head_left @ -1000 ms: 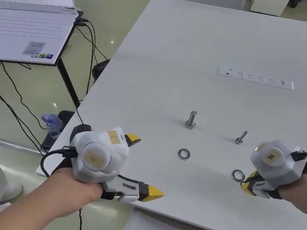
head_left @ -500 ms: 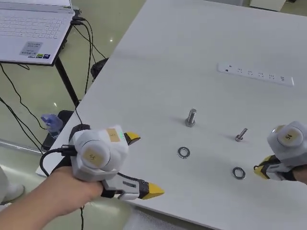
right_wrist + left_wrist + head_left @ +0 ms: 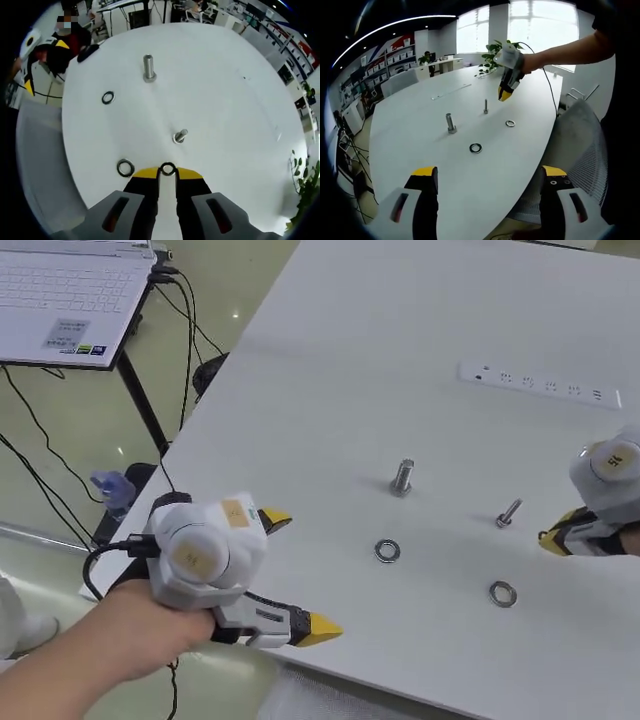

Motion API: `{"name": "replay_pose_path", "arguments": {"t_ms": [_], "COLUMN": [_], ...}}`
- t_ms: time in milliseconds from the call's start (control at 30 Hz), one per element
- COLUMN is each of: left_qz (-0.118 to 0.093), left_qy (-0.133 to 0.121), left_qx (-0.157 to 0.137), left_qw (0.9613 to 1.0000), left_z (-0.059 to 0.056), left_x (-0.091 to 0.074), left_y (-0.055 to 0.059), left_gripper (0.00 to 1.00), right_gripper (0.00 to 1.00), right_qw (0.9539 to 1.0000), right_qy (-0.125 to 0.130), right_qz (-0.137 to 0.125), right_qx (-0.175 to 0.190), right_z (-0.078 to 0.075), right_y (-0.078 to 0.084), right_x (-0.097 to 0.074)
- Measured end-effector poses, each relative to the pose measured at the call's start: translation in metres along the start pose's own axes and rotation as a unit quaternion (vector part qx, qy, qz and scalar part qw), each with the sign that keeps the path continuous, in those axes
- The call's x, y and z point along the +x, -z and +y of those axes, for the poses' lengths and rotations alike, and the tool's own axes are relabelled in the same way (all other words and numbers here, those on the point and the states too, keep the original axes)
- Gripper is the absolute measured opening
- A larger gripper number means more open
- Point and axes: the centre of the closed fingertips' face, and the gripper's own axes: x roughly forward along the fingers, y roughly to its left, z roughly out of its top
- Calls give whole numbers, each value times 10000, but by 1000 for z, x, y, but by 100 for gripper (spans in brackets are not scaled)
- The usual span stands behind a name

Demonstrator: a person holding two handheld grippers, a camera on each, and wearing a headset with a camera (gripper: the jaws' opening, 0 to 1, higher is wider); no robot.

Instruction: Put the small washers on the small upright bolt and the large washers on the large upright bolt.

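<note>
Right claw [image 3: 168,172], clenched on a small washer [image 3: 162,168], has swung up from beside the near loose washer [image 3: 503,593] to just short of the small bolt [image 3: 180,136] (a second loose washer [image 3: 388,550] lies nearer the large bolt [image 3: 402,477]), so threading looks next; left claw [image 3: 488,172] released, idle.

At the right edge of the head view the frame cuts off the right hand-held gripper [image 3: 553,539], at the bottom centre of the right gripper view its jaw tips hide the sides of the pinched washer [image 3: 168,169], and the laptop [image 3: 70,300] at upper left is cropped.
</note>
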Motion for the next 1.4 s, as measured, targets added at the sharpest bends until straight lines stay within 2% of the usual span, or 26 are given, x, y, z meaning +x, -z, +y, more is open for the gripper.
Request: {"name": "replay_pose_path", "arguments": {"t_ms": [233,500,833,1400], "left_qz": [38,138,224,279], "left_qy": [-16,7,53,86], "left_qx": [9,27,37,-13], "left_qw": [10000,9999,9997,9996], "left_z": [3,4,6,8], "left_x": [1,4,7,10], "left_y": [2,7,12,16], "left_gripper": [85,87,89,88], "right_gripper": [12,12,12,12], "right_qw": [9999,9998,9996,9993], "right_qy": [41,-11,-106,-169], "right_qz": [-97,-127,-66,57], "right_qx": [-52,-161,-251,-318], "right_z": [-15,-22,-22,-23], "right_y": [-19,-33,-37,-37], "right_x": [0,5,19,31]}}
